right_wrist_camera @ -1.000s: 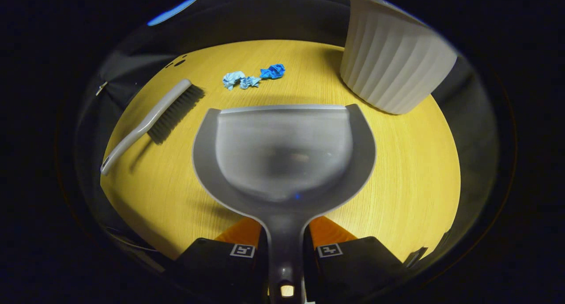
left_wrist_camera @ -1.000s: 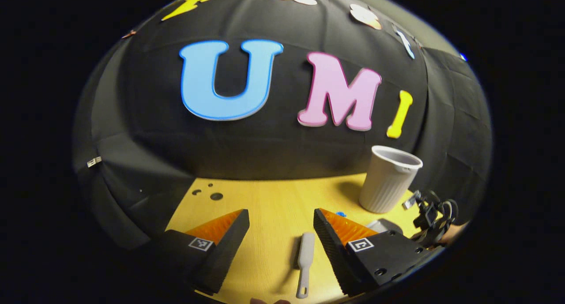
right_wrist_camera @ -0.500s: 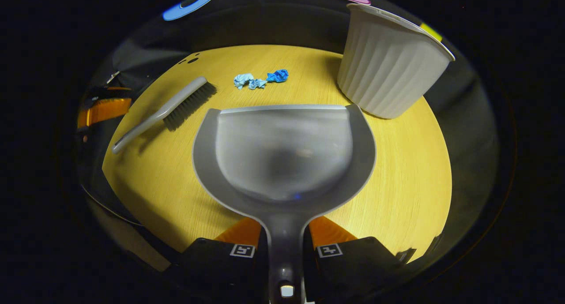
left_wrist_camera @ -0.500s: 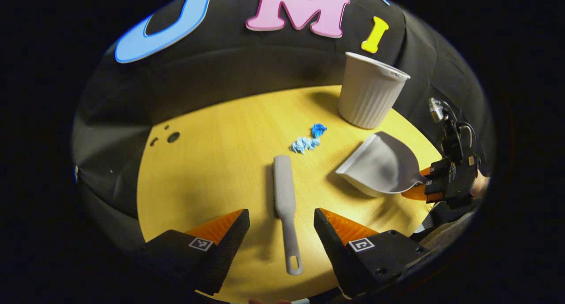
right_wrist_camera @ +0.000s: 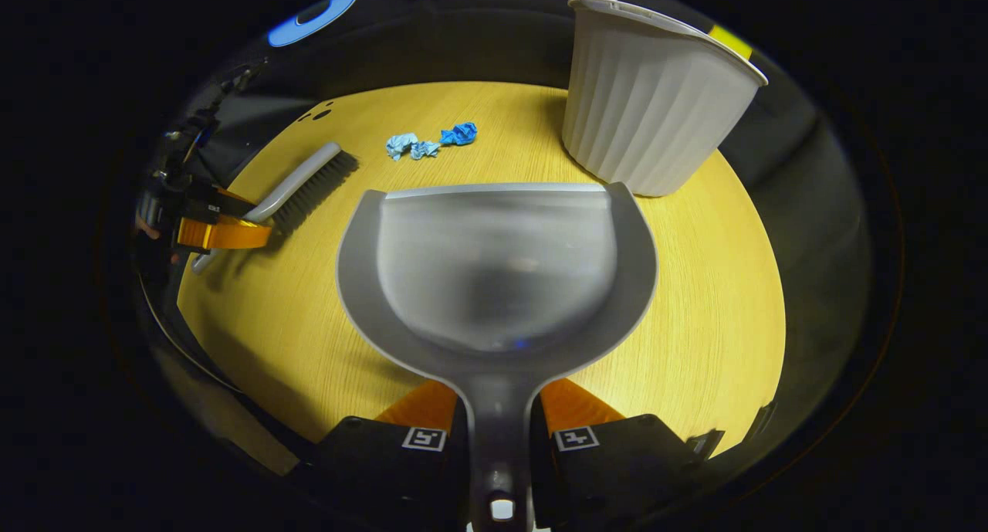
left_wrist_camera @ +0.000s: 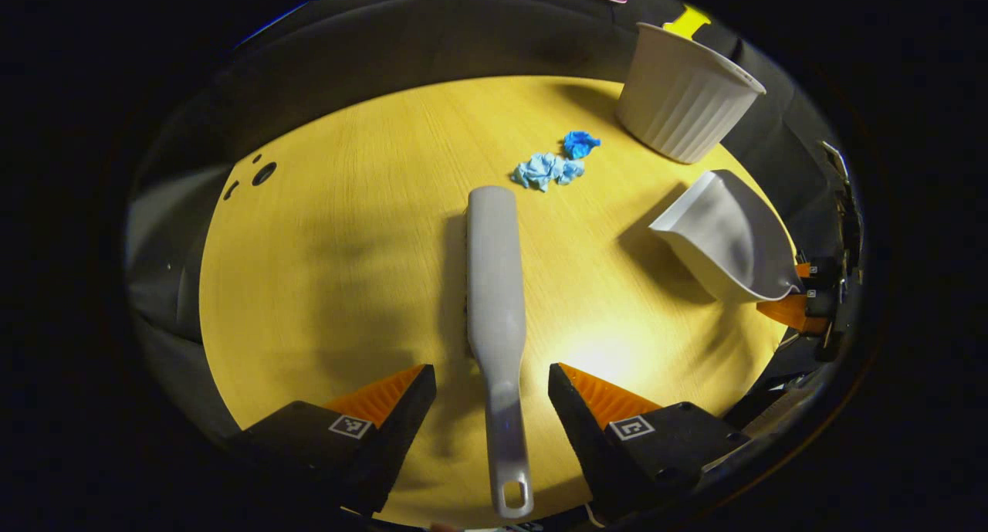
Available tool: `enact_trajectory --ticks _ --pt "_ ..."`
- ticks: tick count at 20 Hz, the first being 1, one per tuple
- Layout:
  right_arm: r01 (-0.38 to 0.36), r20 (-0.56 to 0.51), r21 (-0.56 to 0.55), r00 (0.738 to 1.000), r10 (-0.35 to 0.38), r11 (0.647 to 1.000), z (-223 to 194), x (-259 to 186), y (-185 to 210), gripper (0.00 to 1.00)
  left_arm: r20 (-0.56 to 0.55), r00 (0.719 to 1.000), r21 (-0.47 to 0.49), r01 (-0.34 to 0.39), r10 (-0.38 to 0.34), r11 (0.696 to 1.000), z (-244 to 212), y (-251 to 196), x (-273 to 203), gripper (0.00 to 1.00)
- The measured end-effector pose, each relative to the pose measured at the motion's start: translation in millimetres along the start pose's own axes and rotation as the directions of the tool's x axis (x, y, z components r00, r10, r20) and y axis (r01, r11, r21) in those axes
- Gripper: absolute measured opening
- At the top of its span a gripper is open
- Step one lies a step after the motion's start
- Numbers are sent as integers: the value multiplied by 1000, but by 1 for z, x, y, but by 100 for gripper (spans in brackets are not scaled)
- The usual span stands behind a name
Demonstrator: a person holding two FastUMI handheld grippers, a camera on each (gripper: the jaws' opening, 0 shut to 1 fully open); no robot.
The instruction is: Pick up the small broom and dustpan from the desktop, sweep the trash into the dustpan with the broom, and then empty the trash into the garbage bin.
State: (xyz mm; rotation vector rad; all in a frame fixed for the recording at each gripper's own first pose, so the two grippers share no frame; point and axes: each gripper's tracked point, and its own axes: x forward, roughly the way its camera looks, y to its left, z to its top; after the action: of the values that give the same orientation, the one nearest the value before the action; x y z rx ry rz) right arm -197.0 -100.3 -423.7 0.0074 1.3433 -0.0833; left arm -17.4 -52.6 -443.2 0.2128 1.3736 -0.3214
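Left gripper (left_wrist_camera: 492, 385) now straddles broom (left_wrist_camera: 494, 285); held dustpan (right_wrist_camera: 494, 262) empty.

Black left gripper (left_wrist_camera: 492, 381), square tags, seemingly

My left tongs (left_wrist_camera: 492, 385) tipped down from the wall toward the tabletop (left_wrist_camera: 347, 246) and moved in. Now the broom (left_wrist_camera: 494, 285) handle lies between their open fingers.
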Motion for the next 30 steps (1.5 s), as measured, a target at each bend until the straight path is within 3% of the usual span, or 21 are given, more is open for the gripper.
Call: enact_trajectory --ticks 5,10,11,13,14,18,21,25,30 --pt "-14 -14 14 1000 14 1000 -4 2 2 36 -55 998 0 -31 31 1000 -7 3 21 94" --pt "-22 -23 10 999 22 1000 -6 0 5 36 -58 997 0 -58 58 998 0 6 25 68" --pt "-23 -24 1 999 23 1000 -8 -1 5 36 -50 997 3 -57 57 998 2 6 30 67" --pt "-32 -29 -11 999 31 999 -8 -4 8 36 -54 997 37 -52 54 998 6 7 30 32" --pt "-38 -36 -17 999 37 999 -9 -6 10 36 -56 997 54 -50 53 997 10 8 31 30" --pt "-41 -67 -100 997 34 994 -9 -8 13 36 40 998 64 -54 52 996 49 15 26 26" --pt "-49 -91 -162 995 34 986 -8 -10 18 36 100 994 123 -44 32 991 88 18 26 28" --pt "-71 -135 -162 990 49 984 -4 -5 20 36 146 989 242 -75 40 967 138 22 35 26" --pt "-84 -161 -173 985 56 981 9 11 10 36 136 990 325 -87 45 942 179 18 61 25"
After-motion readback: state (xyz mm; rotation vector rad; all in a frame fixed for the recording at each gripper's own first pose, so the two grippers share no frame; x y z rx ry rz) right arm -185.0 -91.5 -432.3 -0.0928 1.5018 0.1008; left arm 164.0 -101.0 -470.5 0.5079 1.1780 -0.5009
